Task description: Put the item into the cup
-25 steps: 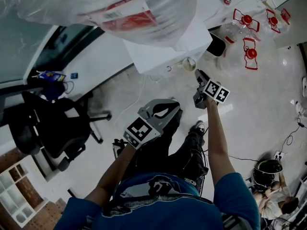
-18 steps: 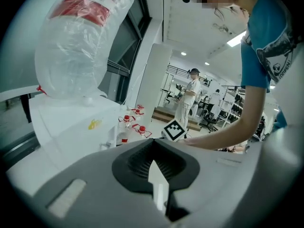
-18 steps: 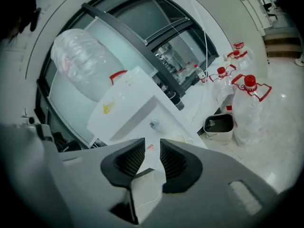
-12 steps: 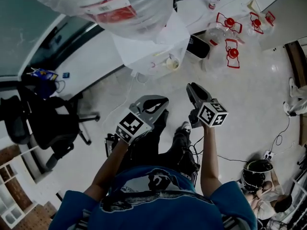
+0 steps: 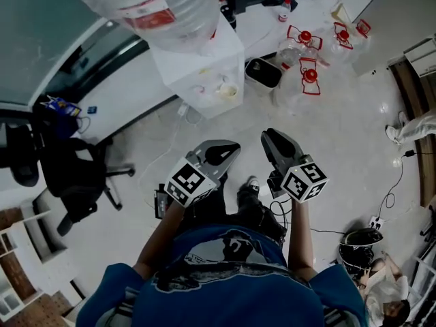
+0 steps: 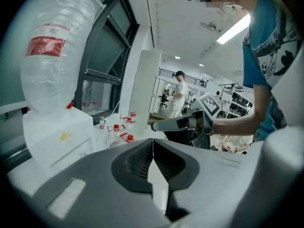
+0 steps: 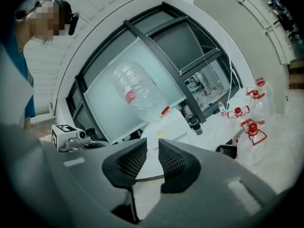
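A small pale cup (image 5: pixel 229 91) stands on top of a white water dispenser (image 5: pixel 204 87) that carries a big clear bottle (image 5: pixel 153 9). Both grippers hang in front of my body, well short of the dispenser. My left gripper (image 5: pixel 225 146) is shut, its jaws touching with nothing between them (image 6: pixel 153 144). Beside it, my right gripper (image 5: pixel 267 135) has a narrow gap between its jaws (image 7: pixel 152 150); they are closing on nothing. A small yellow thing (image 6: pixel 64 136) lies on the dispenser top. I cannot make out any other item.
Several clear jugs with red caps (image 5: pixel 304 56) and a black bin (image 5: pixel 262 73) stand on the floor beyond the dispenser. A black office chair (image 5: pixel 71 176) is at the left. A dark helmet (image 5: pixel 354 244) lies at the lower right. Another person (image 6: pixel 179 91) stands far off.
My right gripper has drawn back from the cup on the dispenser and now sits level with the left one near my body. The dispenser is now farther from both grippers.
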The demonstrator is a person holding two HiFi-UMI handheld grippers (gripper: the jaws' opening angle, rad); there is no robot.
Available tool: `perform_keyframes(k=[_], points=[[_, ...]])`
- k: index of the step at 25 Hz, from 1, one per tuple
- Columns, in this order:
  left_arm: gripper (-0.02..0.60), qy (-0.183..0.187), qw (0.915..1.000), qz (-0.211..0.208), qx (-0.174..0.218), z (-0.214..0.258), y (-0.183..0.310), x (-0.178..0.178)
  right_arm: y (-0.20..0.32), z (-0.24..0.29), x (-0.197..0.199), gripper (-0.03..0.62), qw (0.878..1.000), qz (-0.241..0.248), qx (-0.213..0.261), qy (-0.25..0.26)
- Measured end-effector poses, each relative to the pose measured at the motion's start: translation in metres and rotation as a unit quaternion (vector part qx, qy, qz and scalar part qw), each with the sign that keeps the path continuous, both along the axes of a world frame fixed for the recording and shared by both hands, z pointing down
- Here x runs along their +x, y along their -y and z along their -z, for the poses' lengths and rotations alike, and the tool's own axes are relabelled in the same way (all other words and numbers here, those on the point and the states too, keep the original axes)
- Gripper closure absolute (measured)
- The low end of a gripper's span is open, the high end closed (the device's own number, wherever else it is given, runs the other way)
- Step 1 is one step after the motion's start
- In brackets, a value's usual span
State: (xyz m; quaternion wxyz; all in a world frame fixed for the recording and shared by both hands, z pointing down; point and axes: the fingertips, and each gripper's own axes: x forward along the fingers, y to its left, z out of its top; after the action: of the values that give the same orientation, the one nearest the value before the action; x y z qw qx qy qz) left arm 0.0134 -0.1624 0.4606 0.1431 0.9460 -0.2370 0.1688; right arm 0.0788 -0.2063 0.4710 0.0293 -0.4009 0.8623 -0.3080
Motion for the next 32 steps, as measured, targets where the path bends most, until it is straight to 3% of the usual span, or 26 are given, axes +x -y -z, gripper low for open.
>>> perform_keyframes(k=[6, 12, 22, 25, 28, 32], points=[[0.578, -0.023, 0.9982, 0.055, 0.009, 0.014, -0.035, 0.014, -0.050, 0.029, 0.008, 0.534, 0.999, 0.043, 0.026, 0.011], [0.578, -0.038, 0.9922, 0.118, 0.009, 0.013, -0.071, 0.013, -0.087, 0.039, 0.007, 0.542, 0.994, 0.091, 0.059, -0.011], [0.575, -0.060, 0.9860, 0.154, 0.018, 0.039, -0.093, 0.006, -0.114, 0.057, -0.006, 0.560, 0.990, 0.120, 0.068, -0.003], [0.575, -0.044, 0.9861, 0.157, 0.030, 0.044, -0.099, 0.002, -0.124, 0.056, -0.013, 0.560, 0.989, 0.129, 0.072, -0.010], [0.575, -0.025, 0.9859, 0.161, 0.037, 0.045, -0.112, -0.013, -0.134, 0.055, -0.027, 0.560, 0.988, 0.134, 0.075, -0.020], [0.575, -0.032, 0.9824, 0.181, 0.034, 0.047, -0.144, -0.047, -0.157, 0.057, -0.057, 0.576, 0.987, 0.140, 0.079, -0.027]])
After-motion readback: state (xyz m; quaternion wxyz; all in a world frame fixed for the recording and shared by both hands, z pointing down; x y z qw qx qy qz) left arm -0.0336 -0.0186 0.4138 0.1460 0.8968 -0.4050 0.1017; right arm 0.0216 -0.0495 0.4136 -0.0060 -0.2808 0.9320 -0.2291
